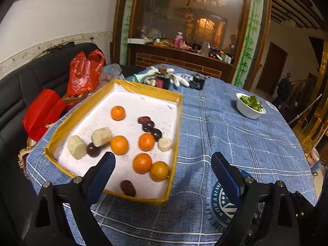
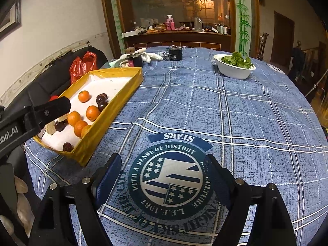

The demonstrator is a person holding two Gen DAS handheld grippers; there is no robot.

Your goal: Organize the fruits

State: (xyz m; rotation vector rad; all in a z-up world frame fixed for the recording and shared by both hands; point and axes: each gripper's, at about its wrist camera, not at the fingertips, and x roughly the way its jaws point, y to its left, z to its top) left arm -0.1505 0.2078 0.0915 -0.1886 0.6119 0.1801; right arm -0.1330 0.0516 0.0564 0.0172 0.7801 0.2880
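1. Left wrist view: the tray (image 1: 61, 135), a yellow-rimmed box with a white floor, sits on the counter (image 1: 235, 143) under a blue plaid cloth. Inside it the fruits lie mixed and scattered: five oranges (image 1: 119, 144), several dark round fruits (image 1: 93, 149), two reddish-brown dates (image 1: 128, 188) and three pale cylindrical pieces (image 1: 101, 136). No kind is gathered into its own group, though two oranges touch near the right wall and a few dark fruits line up beside an orange. Judged from this, the sorting is not finished; whether it is at an early stage or partway through, the scene cannot settle. The left gripper (image 1: 163, 167) hangs above the tray's near right corner with its jaws spread wide and nothing between them. The nearest oranges lie just ahead, between the two fingers.

2. Right wrist view: the right gripper (image 2: 163, 171) hovers over the bare cloth, above the round printed emblem (image 2: 170, 182), its jaws parted and empty. The tray lies well off to its left, with oranges and dark fruits showing over the rim. The left gripper reaches in over the tray from the left edge. A white bowl (image 2: 233, 70) of green leaves stands far across the counter, apart from both grippers. No fruit lies on the cloth outside the tray.
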